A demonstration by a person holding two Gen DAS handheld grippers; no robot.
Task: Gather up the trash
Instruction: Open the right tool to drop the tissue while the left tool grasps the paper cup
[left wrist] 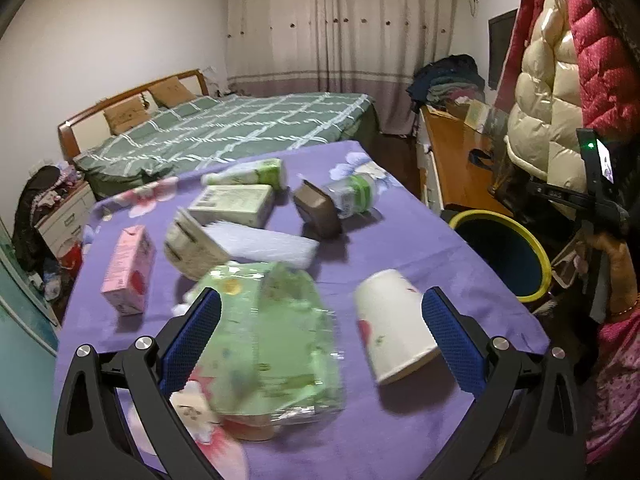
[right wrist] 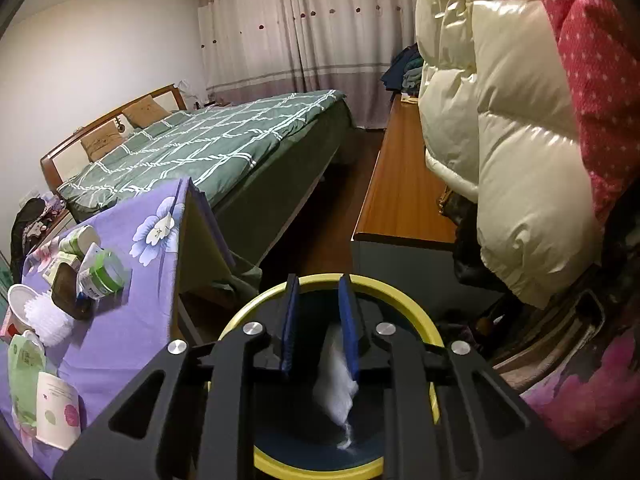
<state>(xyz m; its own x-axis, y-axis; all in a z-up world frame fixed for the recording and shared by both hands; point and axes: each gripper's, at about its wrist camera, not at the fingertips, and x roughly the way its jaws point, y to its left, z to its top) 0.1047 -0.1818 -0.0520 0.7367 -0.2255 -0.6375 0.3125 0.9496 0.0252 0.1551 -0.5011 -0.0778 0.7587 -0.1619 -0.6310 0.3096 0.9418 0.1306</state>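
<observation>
The left gripper (left wrist: 320,320) hangs low over the near edge of the counter (left wrist: 400,240), its blue pads spread wide with nothing between them but the things lying below. Under it lie a green plastic packet (left wrist: 276,336) toward the left pad and a white paper cup (left wrist: 392,324) on its side toward the right pad; whether either pad touches them I cannot tell. Farther in, near the middle of the counter, are a pink carton (left wrist: 128,270), a white brush (left wrist: 264,246), a pale green box (left wrist: 232,204) and a brown tub (left wrist: 318,210). A clear bottle with a green label (left wrist: 354,194) and a second bottle (left wrist: 248,174) lie toward the far edge.

The right gripper (right wrist: 319,320) is off the counter's right edge, directly above the yellow-rimmed bin (right wrist: 400,292). Its pads are drawn close together and pinch a wad of white tissue (right wrist: 338,380), which dangles down into the bin's dark mouth.
</observation>
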